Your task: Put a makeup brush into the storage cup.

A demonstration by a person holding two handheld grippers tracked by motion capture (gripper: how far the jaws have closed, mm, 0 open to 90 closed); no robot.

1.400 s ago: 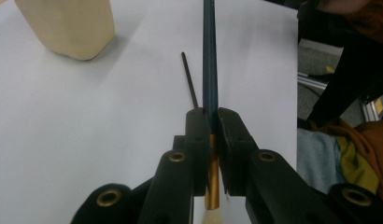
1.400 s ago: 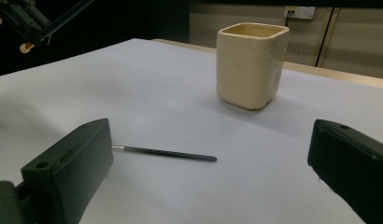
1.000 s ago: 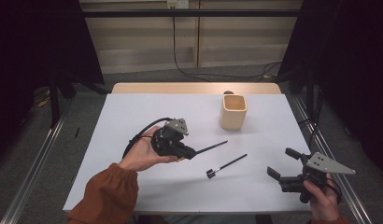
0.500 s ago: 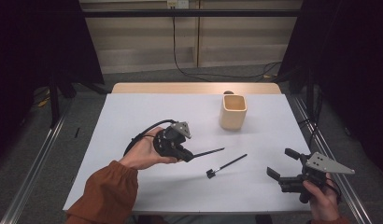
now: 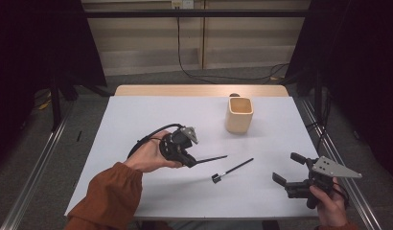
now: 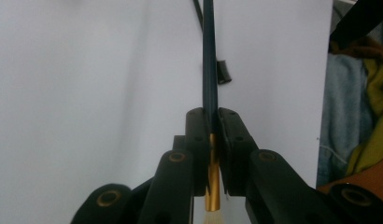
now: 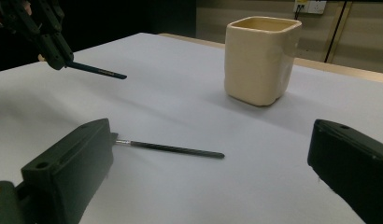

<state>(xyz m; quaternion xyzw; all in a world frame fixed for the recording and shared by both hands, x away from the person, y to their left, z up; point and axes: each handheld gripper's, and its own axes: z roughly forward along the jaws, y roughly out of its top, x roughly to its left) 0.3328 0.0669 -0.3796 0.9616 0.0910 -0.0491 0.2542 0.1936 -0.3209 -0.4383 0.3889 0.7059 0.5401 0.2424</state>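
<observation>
The left tongs [image 5: 190,160] were clamped on a dark-handled brush [image 5: 211,158], held above the white worktop [image 5: 137,115] near its middle, with the handle pointing toward the person's right. In the left gripper view, the 2 jaws pressed the brush [image 6: 209,70] between them, its gold ferrule and pale bristles sitting behind the pads. A 2nd thin brush [image 5: 233,170] lay flat on the worktop, just right of the held brush's tip, its black head toward the person. A cream square cup [image 5: 239,115] stood upright farther back, well apart from both brushes. The right tongs [image 5: 289,168] were at the worktop's near right corner, jaws wide apart and holding nothing. In the right gripper view, the lying brush [image 7: 173,149] and the cup [image 7: 261,59] sat ahead of them.
</observation>
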